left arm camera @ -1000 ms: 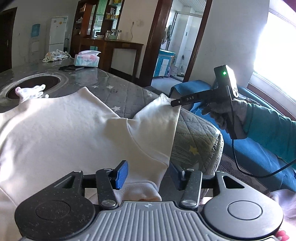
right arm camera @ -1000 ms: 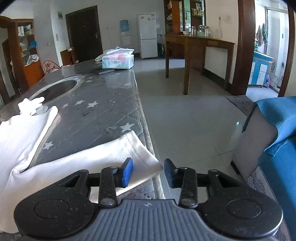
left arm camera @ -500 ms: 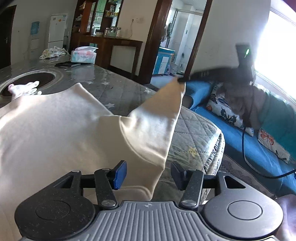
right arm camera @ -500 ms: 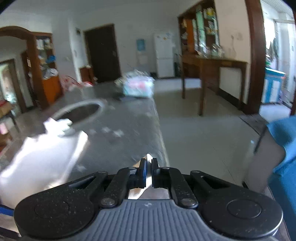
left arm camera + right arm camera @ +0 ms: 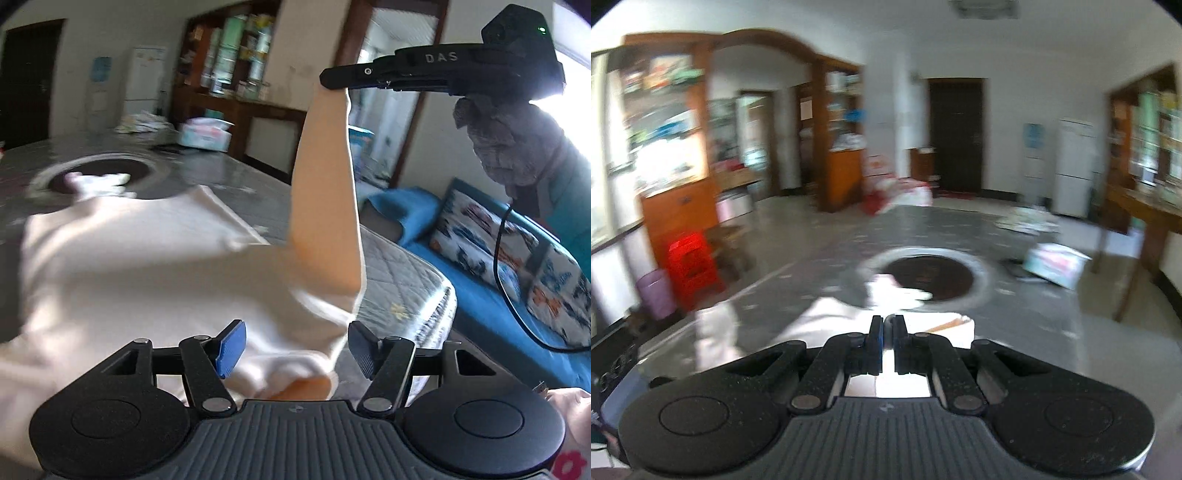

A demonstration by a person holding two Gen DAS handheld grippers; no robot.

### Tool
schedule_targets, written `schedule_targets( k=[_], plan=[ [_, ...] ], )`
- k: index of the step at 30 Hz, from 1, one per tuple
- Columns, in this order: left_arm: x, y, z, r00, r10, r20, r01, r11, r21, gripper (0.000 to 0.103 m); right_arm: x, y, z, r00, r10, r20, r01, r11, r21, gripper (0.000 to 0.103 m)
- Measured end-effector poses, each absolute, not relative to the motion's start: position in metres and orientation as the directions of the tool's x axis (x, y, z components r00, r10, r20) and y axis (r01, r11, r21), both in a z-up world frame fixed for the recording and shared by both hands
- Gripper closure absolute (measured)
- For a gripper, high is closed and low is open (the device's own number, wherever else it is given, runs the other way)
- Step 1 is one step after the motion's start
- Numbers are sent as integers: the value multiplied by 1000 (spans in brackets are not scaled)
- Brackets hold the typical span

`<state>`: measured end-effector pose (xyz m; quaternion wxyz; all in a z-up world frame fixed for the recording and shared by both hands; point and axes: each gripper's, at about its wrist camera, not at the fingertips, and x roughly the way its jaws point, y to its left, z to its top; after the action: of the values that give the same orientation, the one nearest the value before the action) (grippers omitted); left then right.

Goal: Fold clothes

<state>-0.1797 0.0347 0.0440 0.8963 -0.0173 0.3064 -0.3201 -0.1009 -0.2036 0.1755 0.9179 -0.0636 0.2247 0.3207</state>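
Observation:
A cream shirt (image 5: 140,266) lies spread on the grey star-patterned table (image 5: 399,273). One sleeve (image 5: 325,192) rises steeply from the shirt's near right corner, pinched at its cuff by my right gripper (image 5: 332,79), held in a gloved hand. In the right wrist view that gripper (image 5: 887,332) is shut on a thin edge of the cloth, and the shirt (image 5: 827,317) shows blurred below it. My left gripper (image 5: 295,343) hangs open over the shirt's near edge, a bunched fold lying between its fingers untouched.
A round dark inset (image 5: 107,177) sits in the table with a small white cloth (image 5: 99,182) on it. A tissue pack (image 5: 205,134) lies farther back. A blue sofa (image 5: 491,266) with patterned cushions stands right of the table. Shelves and a fridge line the walls.
My right gripper shut on the sleeve cuff and carried it high, swinging over the shirt toward the left. The left gripper stayed open near the shirt's edge.

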Motion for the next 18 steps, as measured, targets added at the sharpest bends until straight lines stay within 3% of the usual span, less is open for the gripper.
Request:
schedule_targets(
  k=[9, 18],
  plan=[
    [-200, 88, 40, 699, -499, -513, 415, 866, -277, 37, -101, -91, 147, 491, 667, -561, -794, 608, 28, 99],
    [-198, 101, 31, 709, -482, -515, 370, 876, -309, 36, -106, -60, 121, 387, 703, -597, -833, 544, 100, 94]
  ],
)
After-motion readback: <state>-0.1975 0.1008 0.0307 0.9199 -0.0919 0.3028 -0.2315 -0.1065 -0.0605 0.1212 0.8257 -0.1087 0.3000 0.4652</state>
